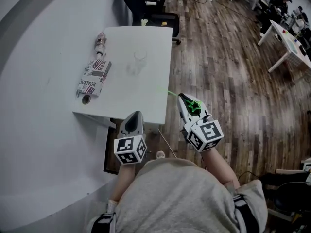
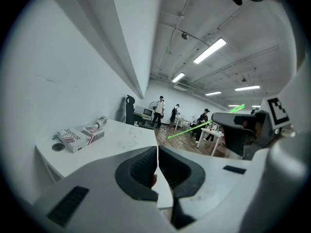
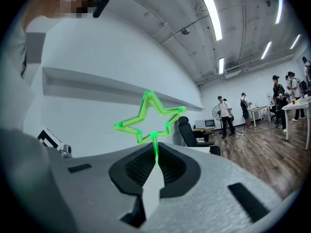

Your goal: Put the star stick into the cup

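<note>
Currently cup [image 1: 140,57] (looks empty) on table [image 1: 146,101]; right claw [image 3: 155,152] clamped on star stick [image 3: 148,116]; left claw [image 2: 158,152] closed.

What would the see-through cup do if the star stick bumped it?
The clear cup looks empty and thin-walled, so it is probably light and may tip or slide at a bump. The white tabletop looks smooth, so a low nudge would likely scoot it.

White wall [image 2: 73,57], wood-plank floor [image 1: 228,81], white table [image 1: 127,101], black chair [image 1: 163,21], ceiling strip lights [image 2: 210,51].
</note>
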Demonstrator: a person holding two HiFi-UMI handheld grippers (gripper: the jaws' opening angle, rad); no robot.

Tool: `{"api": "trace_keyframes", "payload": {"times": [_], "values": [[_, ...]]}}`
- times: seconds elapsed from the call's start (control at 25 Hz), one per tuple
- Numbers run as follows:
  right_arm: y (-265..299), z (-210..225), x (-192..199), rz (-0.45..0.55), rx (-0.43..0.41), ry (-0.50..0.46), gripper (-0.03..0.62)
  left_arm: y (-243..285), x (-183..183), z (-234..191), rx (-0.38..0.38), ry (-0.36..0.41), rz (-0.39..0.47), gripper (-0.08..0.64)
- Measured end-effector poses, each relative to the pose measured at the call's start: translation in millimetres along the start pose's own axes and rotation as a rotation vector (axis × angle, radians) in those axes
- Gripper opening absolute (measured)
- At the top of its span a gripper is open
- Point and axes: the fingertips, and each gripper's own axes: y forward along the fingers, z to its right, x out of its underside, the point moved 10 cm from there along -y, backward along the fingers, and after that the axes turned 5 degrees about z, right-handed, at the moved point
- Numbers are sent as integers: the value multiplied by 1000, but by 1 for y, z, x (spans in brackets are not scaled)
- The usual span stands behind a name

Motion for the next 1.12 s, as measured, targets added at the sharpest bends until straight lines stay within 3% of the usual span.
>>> {"api": "trace_keyframes", "payload": {"times": [0.64,0.88,1.12], "values": [[81,34,14,-16,30,2,14,58,-6,-39,-17,-16,-30,11],[121,52,19,-15,-15,-14,14,78,-5,-46,-55,-24,-35,10],[173,79,28,-36,-73,-14,14,108,-5,-57,-141,-43,-35,10]]}}
